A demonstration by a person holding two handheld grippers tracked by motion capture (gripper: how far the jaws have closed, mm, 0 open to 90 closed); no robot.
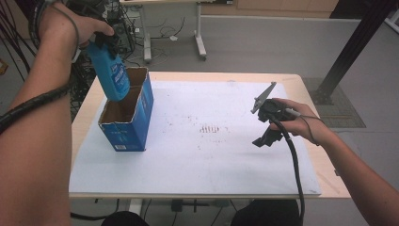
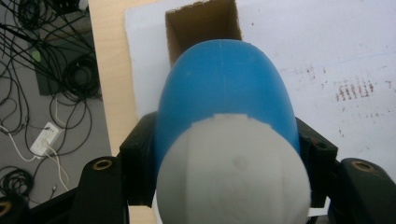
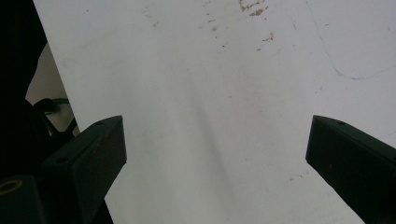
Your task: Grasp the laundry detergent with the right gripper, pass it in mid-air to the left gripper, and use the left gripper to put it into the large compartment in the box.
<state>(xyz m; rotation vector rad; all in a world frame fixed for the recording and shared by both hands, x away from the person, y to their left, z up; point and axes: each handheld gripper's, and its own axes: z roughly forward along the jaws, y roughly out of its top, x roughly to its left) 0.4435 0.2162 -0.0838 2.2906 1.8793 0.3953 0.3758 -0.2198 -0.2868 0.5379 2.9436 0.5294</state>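
Clamped in the left gripper (image 1: pixel 107 44), the blue bottle (image 1: pixel 113 75) hangs base-down, tilted, directly over the open cardboard box (image 1: pixel 136 117) at the table's left, while the right gripper (image 1: pixel 268 134), jaws apart, idles far right.

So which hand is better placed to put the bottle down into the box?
Left. Its claw is shut on the bottle, held right above the open box. The right claw is open, holds nothing, and is over the white sheet far from the box.
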